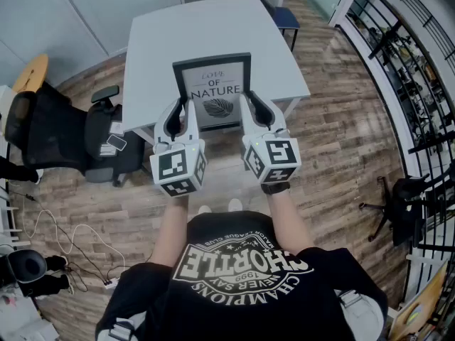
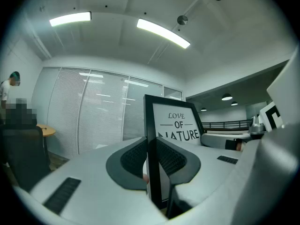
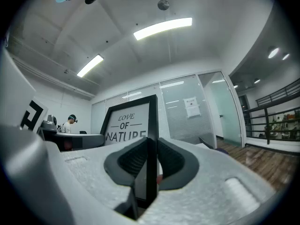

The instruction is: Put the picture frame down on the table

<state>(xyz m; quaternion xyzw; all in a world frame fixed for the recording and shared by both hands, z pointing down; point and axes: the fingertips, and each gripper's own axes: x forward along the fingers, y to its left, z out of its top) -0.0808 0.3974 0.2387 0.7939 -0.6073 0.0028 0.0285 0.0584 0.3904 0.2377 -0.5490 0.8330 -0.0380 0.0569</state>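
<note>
Hidden in the head view behind the left gripper and right gripper: both lower side edges of the black rectangular picture frame with a white printed sheet. Cut off in the 2 gripper views by dark ridged pads: that sheet's lower half.

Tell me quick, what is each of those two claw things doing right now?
Left gripper: closed, gripping the left edge of the picture frame.
Right gripper: closed, gripping the picture frame's right edge.

Left gripper and right gripper level, parallel, both clamped.
</note>
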